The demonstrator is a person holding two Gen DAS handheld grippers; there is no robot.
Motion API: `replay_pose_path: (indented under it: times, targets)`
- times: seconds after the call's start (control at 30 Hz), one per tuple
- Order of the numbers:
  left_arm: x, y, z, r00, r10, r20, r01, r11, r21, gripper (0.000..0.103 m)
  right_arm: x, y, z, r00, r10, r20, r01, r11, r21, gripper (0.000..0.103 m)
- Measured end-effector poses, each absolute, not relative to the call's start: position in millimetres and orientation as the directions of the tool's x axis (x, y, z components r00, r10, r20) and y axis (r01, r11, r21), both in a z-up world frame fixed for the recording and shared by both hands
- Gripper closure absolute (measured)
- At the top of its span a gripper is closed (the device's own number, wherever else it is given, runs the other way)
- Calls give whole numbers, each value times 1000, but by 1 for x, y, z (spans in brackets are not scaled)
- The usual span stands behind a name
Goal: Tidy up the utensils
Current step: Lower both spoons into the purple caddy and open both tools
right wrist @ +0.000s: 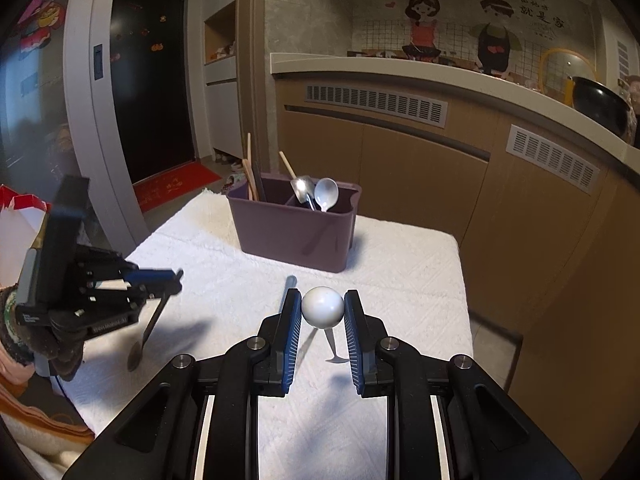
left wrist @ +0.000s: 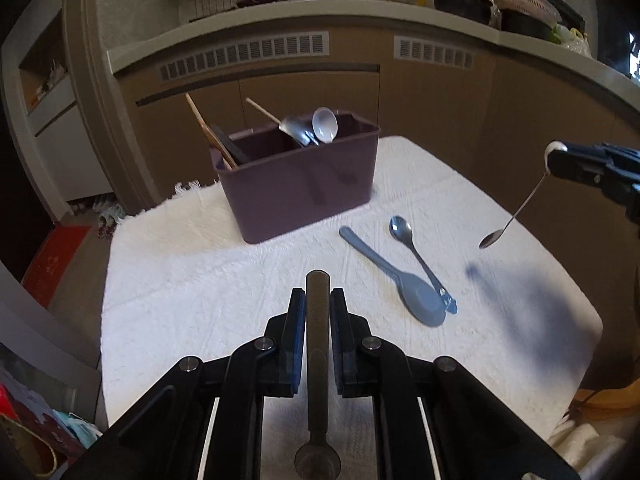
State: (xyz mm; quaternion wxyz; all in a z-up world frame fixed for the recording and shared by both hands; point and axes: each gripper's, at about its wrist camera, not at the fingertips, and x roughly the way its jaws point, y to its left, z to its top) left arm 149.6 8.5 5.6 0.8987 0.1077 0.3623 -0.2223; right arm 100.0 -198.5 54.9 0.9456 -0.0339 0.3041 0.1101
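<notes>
My left gripper point(left wrist: 318, 304) is shut on the handle of a dark bronze spoon point(left wrist: 317, 352), bowl hanging below; it also shows in the right wrist view point(right wrist: 138, 350). My right gripper point(right wrist: 322, 308) is shut on the white ball end point(right wrist: 322, 306) of a thin metal spoon point(left wrist: 512, 220) that hangs down above the table. A purple utensil box point(left wrist: 300, 184) stands at the far side of the white cloth, holding wooden utensils on the left and spoons on the right. A grey plastic spoon point(left wrist: 396, 280) and a steel spoon point(left wrist: 416, 256) lie on the cloth.
The white cloth point(left wrist: 200, 280) covers a small table with edges on all sides. Brown cabinets and a counter point(left wrist: 320, 12) with pots stand behind. A red mat point(right wrist: 176, 184) lies on the floor by a dark door.
</notes>
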Motion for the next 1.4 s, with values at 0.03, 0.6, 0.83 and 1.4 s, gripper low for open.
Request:
replay_pose_path:
  times: [0.03, 0.6, 0.83, 1.4]
  targets:
    - [148, 11, 15, 656, -327, -680, 473, 881, 32, 93, 100, -197, 57, 793, 190, -578, -233, 973, 0, 81]
    - [179, 3, 146, 867, -359, -347, 405, 912, 66, 93, 141, -184, 141, 847, 245, -472, -305, 951, -53, 81]
    - [225, -5, 184, 892, -369, -262, 390, 920, 35, 93, 198, -176, 185, 848, 270, -456, -325, 945, -46, 81]
    - [359, -17, 87, 793, -366, -487, 377, 923, -79, 93, 349, -165, 98, 631, 324, -705, -329, 935, 135, 81]
